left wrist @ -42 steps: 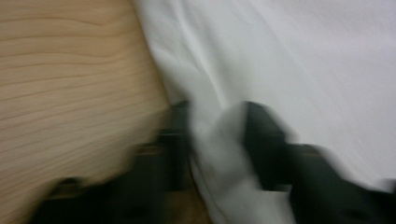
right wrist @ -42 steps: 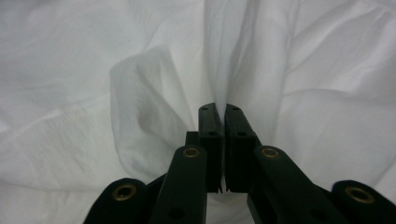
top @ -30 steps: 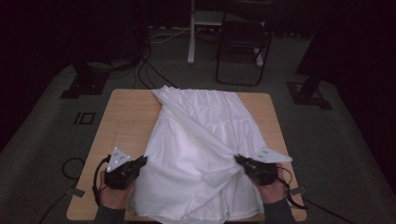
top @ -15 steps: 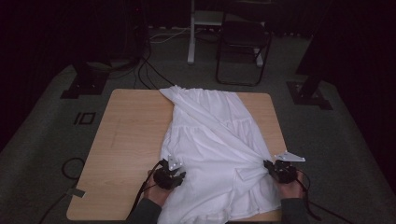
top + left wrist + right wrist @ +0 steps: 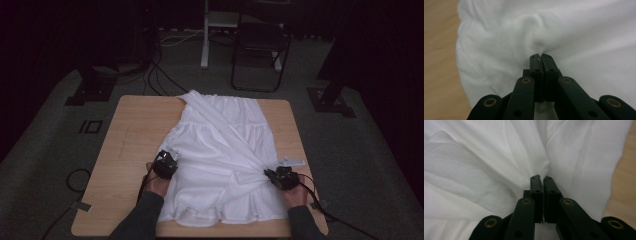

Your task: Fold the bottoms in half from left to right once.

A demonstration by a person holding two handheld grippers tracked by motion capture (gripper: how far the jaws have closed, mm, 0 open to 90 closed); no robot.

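Observation:
A white garment (image 5: 220,145) lies spread on the wooden table (image 5: 130,130), with a folded band running diagonally across it. My left gripper (image 5: 165,164) sits at the garment's left edge. In the left gripper view its jaws (image 5: 540,55) have just been closing and stand shut on a puckered fold of the white cloth (image 5: 574,30). My right gripper (image 5: 281,177) rests at the garment's right edge, near the end of the diagonal band. In the right gripper view its jaws (image 5: 541,178) are shut on a gathered pleat of the cloth (image 5: 474,157).
Bare wood shows left of the garment (image 5: 436,62) and at its right (image 5: 624,192). The garment's hem reaches the table's near edge between the person's sleeves. Beyond the table stand a dark chair (image 5: 260,50), a white post (image 5: 205,35) and floor cables (image 5: 155,75).
The left gripper has moved right and lower, drawing the garment's left side inward so the cloth is narrower. The right gripper has sunk to the table at the right edge.

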